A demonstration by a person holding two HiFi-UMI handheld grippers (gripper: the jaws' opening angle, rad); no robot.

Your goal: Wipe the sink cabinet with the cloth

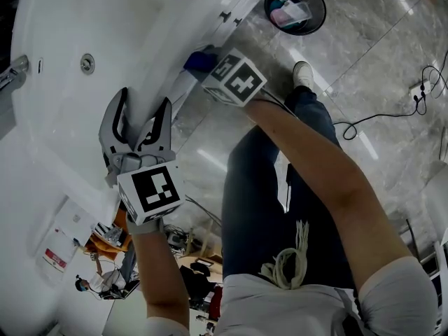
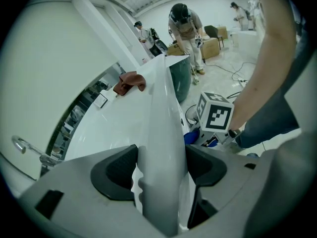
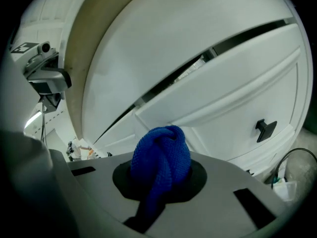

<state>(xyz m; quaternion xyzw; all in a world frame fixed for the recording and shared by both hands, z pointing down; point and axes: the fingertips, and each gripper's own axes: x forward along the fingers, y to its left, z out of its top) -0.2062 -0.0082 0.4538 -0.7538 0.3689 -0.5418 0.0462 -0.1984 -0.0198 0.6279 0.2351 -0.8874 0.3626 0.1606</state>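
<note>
The white sink cabinet shows its door fronts (image 3: 223, 98) and a dark handle (image 3: 265, 128) close in the right gripper view. My right gripper (image 3: 161, 175) is shut on a bunched blue cloth (image 3: 161, 155), held right at the cabinet front. From the head camera the cloth (image 1: 198, 61) sits against the cabinet face below the counter rim, just ahead of the right gripper (image 1: 208, 70). My left gripper (image 1: 145, 98) is open, its jaws straddling the white counter rim (image 2: 161, 108) beside the basin (image 1: 63, 103). Nothing else is between the left gripper's (image 2: 161, 167) jaws.
A tap (image 1: 14, 72) and a drain (image 1: 87, 63) mark the basin. A brown rag (image 2: 130, 82) lies farther along the counter. A black bin (image 1: 295, 5) stands on the grey floor beside the cabinet. Cables (image 1: 420, 89) trail at right. The person's legs and shoe (image 1: 302, 72) are close.
</note>
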